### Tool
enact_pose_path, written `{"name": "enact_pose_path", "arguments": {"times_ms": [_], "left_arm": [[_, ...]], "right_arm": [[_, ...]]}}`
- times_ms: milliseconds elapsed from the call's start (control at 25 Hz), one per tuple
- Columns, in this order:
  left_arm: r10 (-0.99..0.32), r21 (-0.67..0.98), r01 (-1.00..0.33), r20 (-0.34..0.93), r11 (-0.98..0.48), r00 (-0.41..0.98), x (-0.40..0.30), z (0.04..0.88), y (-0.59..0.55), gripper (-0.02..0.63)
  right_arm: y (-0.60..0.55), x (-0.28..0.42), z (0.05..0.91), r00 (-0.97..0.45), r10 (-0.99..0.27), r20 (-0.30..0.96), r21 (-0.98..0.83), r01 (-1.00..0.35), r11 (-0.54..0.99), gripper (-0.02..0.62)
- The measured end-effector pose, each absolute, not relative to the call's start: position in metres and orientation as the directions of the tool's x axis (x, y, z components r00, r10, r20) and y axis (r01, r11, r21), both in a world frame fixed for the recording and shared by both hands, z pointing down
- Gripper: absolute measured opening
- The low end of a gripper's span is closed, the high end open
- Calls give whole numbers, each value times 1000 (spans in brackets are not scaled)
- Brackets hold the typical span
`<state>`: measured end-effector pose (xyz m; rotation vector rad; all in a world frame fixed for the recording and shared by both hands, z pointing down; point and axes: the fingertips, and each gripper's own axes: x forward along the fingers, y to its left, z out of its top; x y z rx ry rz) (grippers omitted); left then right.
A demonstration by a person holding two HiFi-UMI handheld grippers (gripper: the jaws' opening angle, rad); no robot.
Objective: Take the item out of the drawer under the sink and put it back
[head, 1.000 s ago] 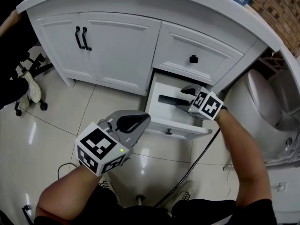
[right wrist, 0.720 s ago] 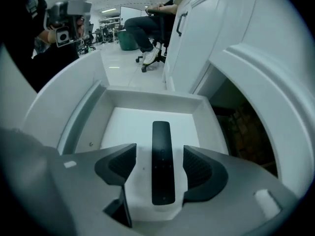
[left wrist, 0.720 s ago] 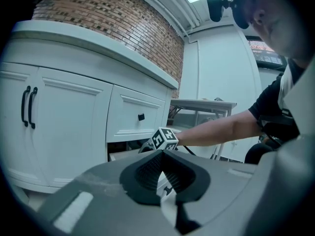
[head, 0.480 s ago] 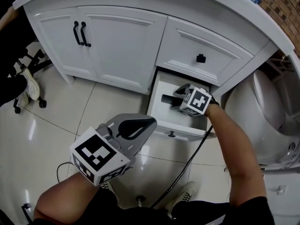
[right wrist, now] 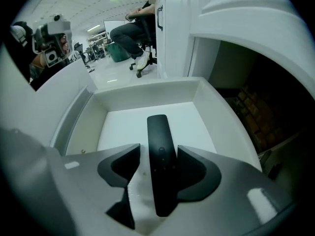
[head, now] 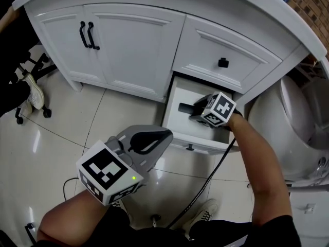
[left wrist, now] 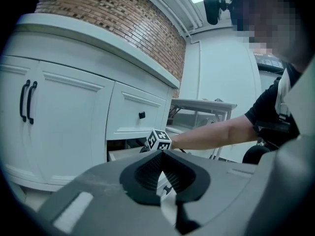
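Observation:
The bottom drawer (head: 198,143) under the sink stands pulled out. A black remote-like item (head: 185,108) lies flat on its white floor. My right gripper (head: 198,111) reaches into the drawer from the right. In the right gripper view the black item (right wrist: 157,127) lies lengthwise between the jaws of my right gripper (right wrist: 158,150). The jaws are closing around it, and a thin gap still shows at the left pad. My left gripper (head: 165,135) hovers shut over the floor in front of the drawer, holding nothing; its pads (left wrist: 147,173) meet.
White double cabinet doors with black handles (head: 87,35) are to the left, and a shut upper drawer with a black knob (head: 223,63) is above. A toilet (head: 293,133) stands at the right. A black cable (head: 205,181) trails over the tiled floor. A chair base (head: 31,104) is far left.
My right gripper has edged further into the drawer over the black item. The left gripper has hardly moved.

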<state>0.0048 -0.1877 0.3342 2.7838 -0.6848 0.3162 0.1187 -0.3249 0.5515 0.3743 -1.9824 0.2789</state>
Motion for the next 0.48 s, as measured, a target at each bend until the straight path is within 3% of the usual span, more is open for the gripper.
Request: {"name": "enact_pose_path", "arguments": {"times_ms": [120, 480], "left_arm": [[-427, 195, -482, 267, -854, 864, 4, 334, -188, 6], [-408, 200, -464, 266, -863, 873, 7, 334, -184, 6]], "right_arm": [[-318, 116, 551, -405, -110, 908, -48, -360, 932, 170], [-316, 128, 545, -329, -201, 923, 75, -359, 930, 167]]}}
